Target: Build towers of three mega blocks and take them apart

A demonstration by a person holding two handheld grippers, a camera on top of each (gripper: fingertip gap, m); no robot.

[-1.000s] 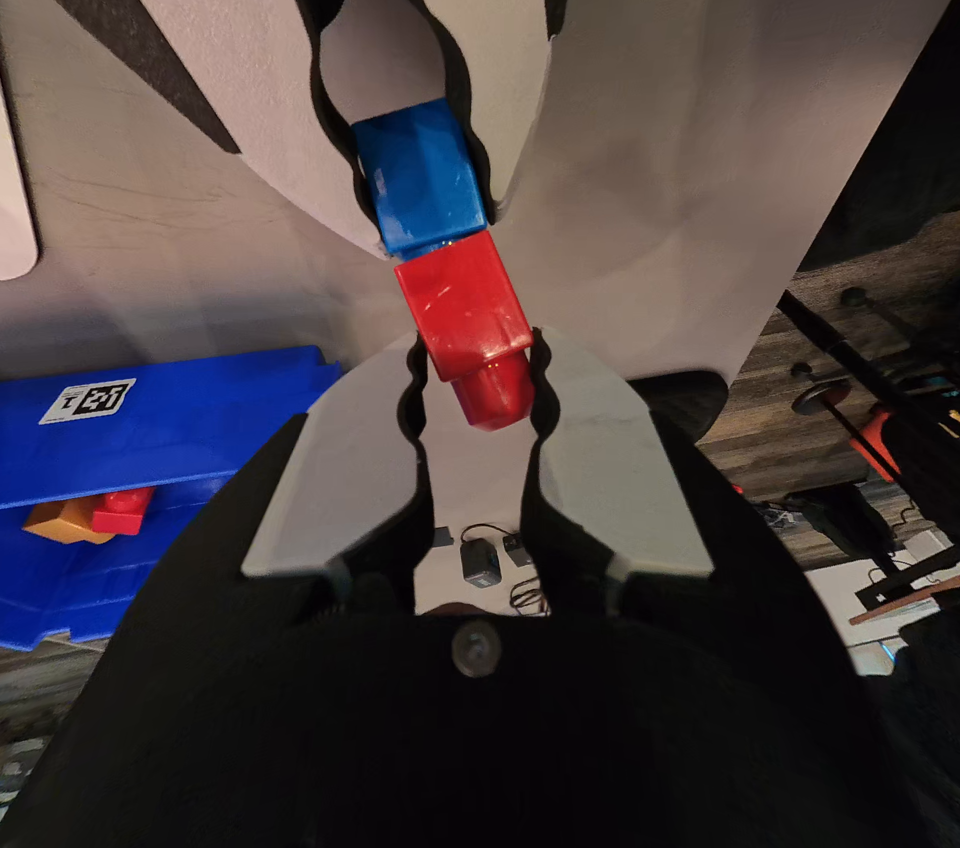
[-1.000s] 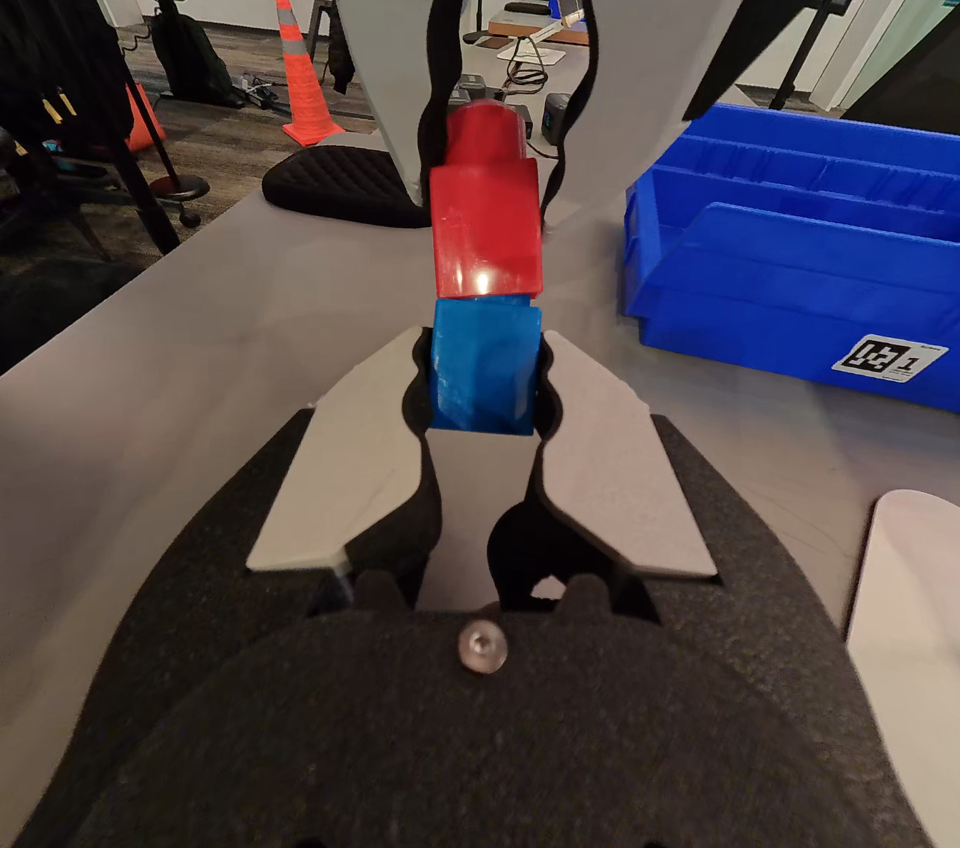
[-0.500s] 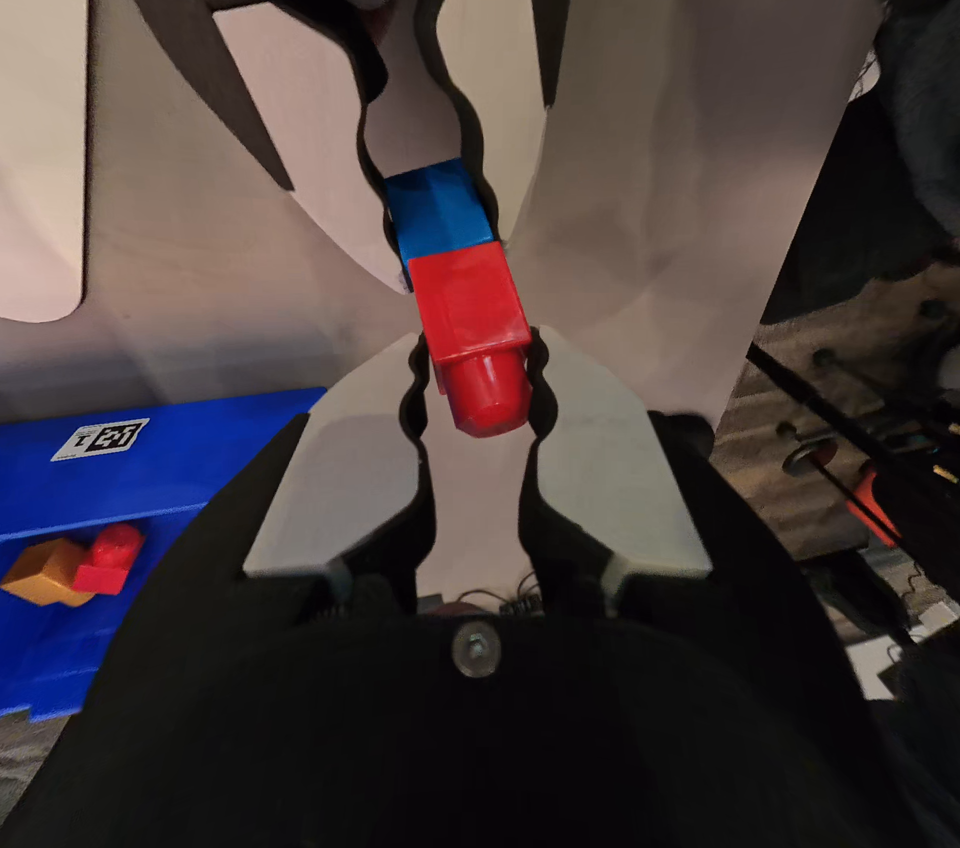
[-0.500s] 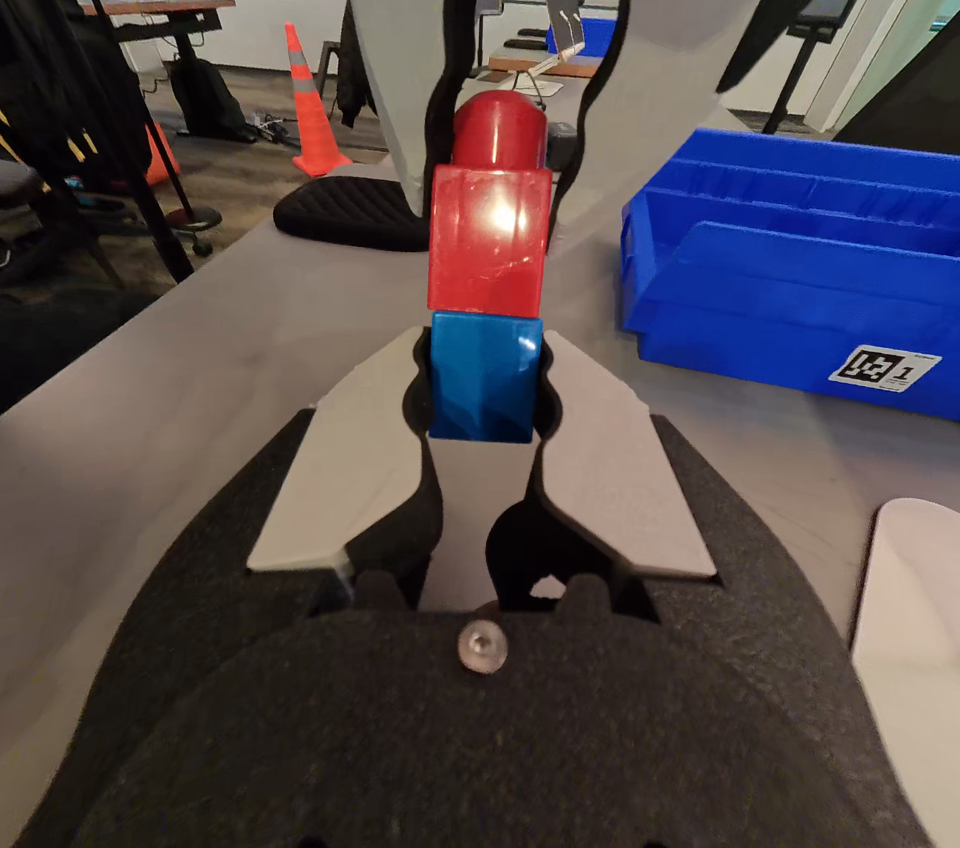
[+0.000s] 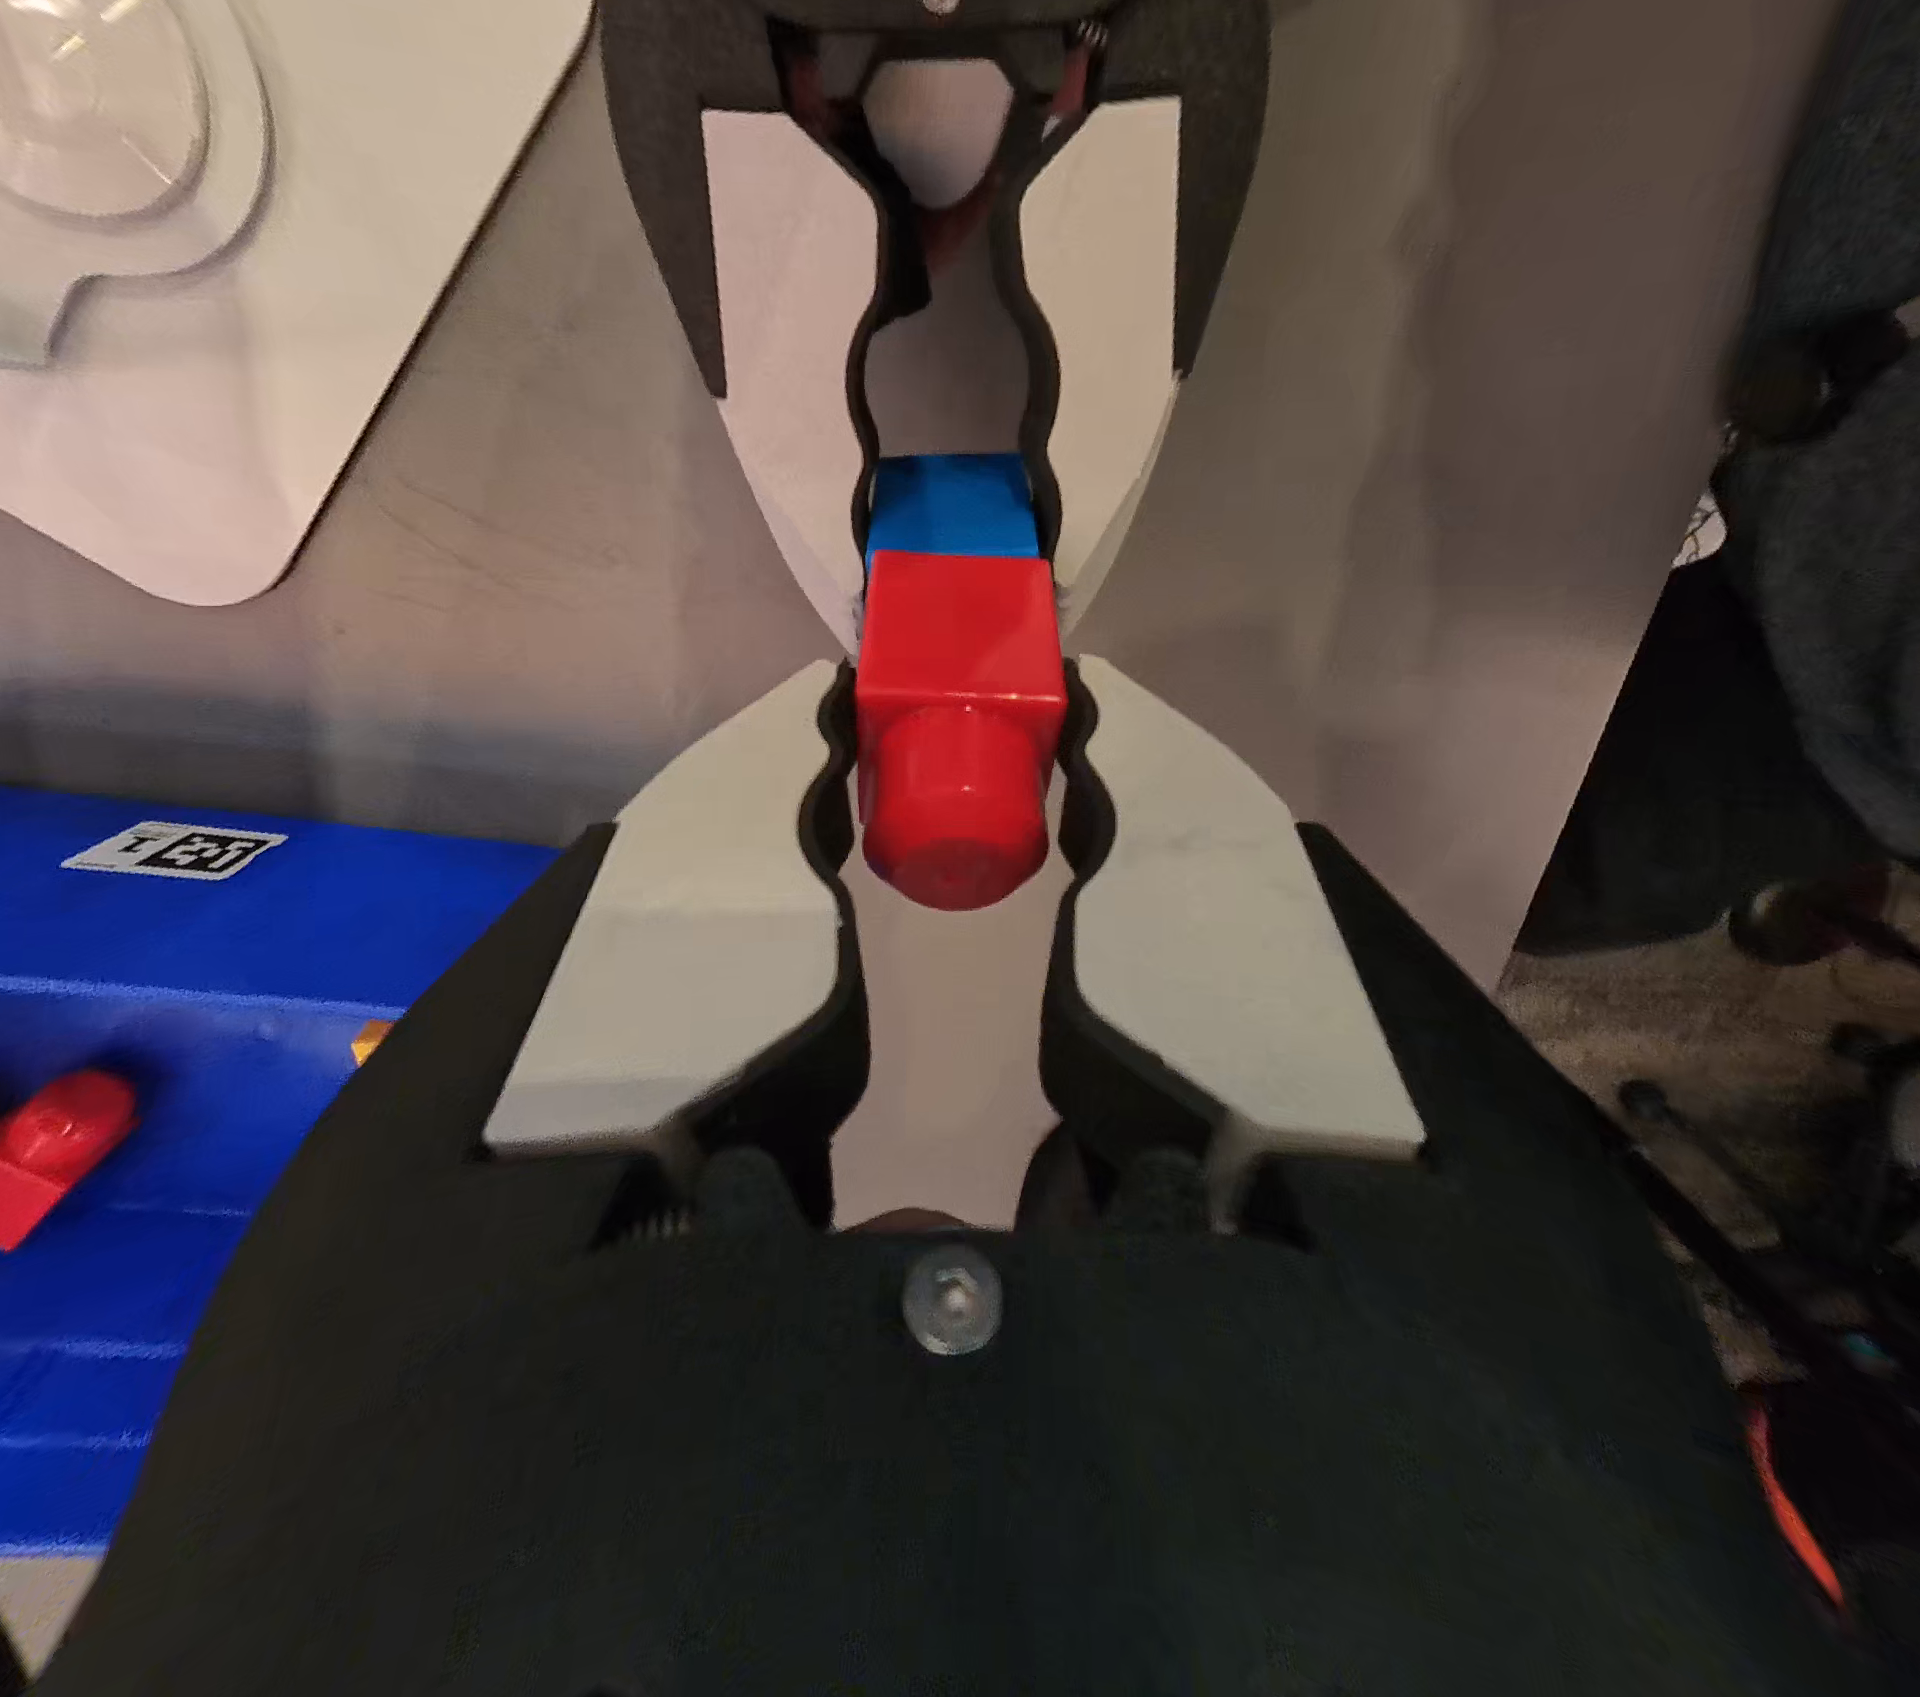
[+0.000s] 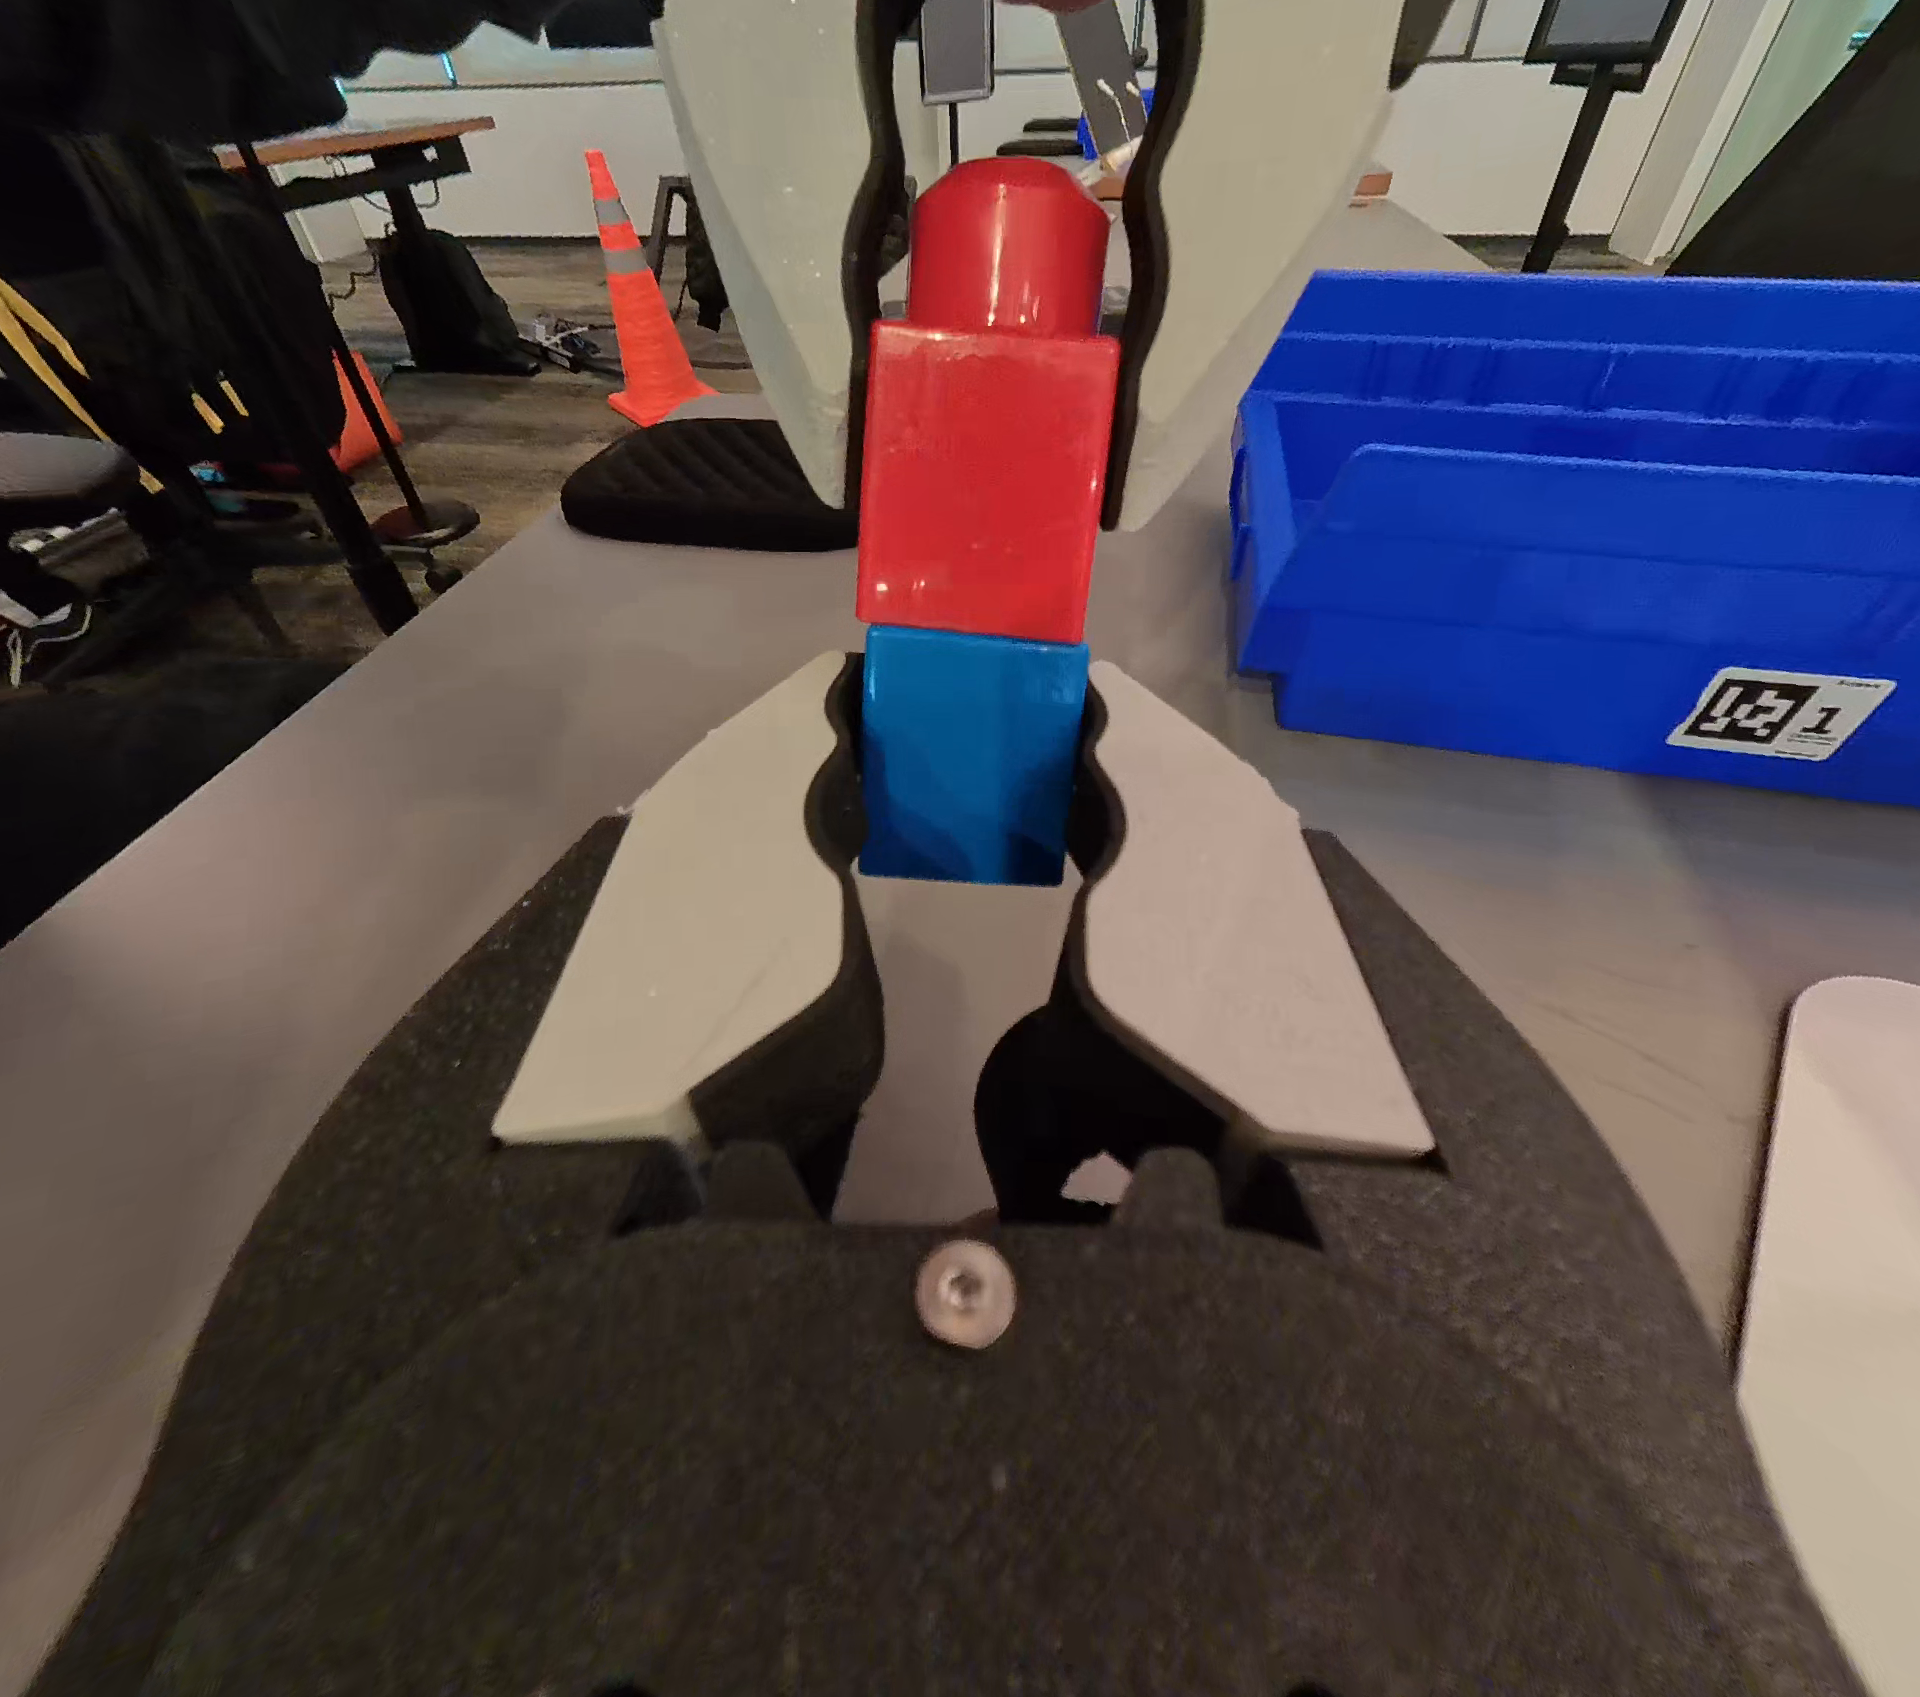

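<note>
A red block (image 5: 961, 639) and a blue block (image 5: 951, 515) are joined end to end in one straight line, held in the air above the grey table (image 5: 499, 525). My left gripper (image 5: 956, 712) is shut on the red block, whose stud points back between its fingers. My right gripper (image 6: 971, 681) is shut on the blue block (image 6: 966, 754), with the red block (image 6: 982, 473) standing on top of it. The two grippers face each other tip to tip. In the right wrist view the left gripper (image 6: 987, 504) comes down from above.
A blue bin (image 6: 1558, 567) with a white tag stands on the table beside the blocks; a loose red block (image 5: 52, 1138) and an orange piece (image 5: 369, 1045) lie in it. A white board (image 5: 343, 213) with a clear dome lies nearby. An orange cone (image 6: 634, 297) stands beyond the table.
The red and blue blocks were kinked against each other and now sit straight in line. Both grippers have shifted together, and the left wrist view now shows the white board.
</note>
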